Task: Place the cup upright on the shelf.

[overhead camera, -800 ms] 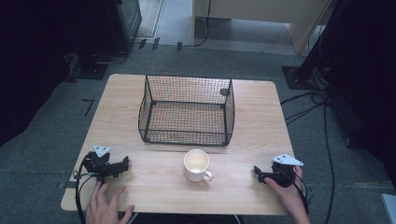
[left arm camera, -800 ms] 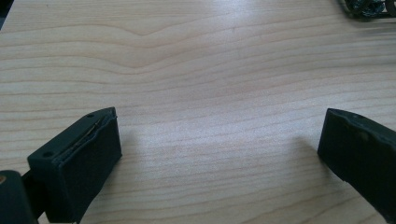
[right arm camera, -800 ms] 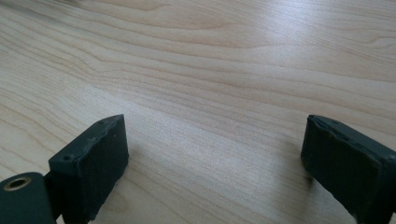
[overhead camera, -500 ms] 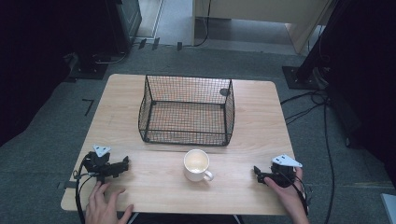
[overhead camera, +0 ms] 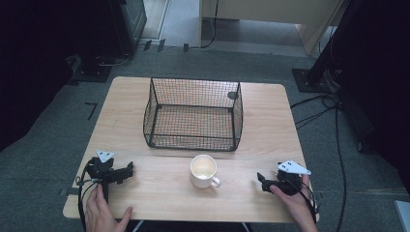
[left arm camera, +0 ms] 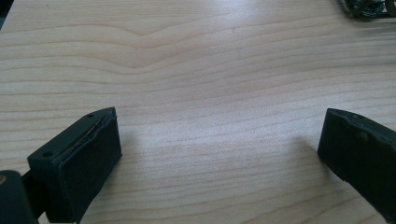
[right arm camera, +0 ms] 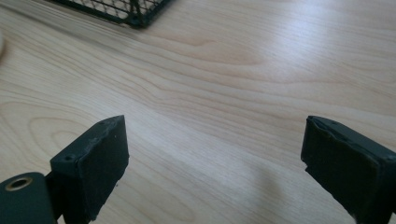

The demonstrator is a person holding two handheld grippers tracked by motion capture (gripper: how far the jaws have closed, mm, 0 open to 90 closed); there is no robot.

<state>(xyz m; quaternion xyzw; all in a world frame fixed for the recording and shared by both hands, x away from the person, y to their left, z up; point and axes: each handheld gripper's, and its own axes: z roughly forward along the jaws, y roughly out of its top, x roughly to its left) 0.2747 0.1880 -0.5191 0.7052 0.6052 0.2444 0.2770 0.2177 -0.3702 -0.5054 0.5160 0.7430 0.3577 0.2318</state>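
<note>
Wire basket, mug and two grippers on a pale wood-grain table (overhead camera: 270,111).
Black mesh basket (overhead camera: 193,115) sits mid-frame; a glossy cream mug (overhead camera: 204,170) — seemingly empty — just below. Left gripper (overhead camera: 126,169) and right gripper (overhead camera: 261,180) lie lower corners, matte jaws spread wide.

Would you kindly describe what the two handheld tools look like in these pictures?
Both are black. The left tool and the right tool each carry a grey three-cornered plate on top and trail a dark looped cable. In the gripper views, each has two blocky black jaws with flat pads; small screw holes mark the left-hand jaws.
</note>
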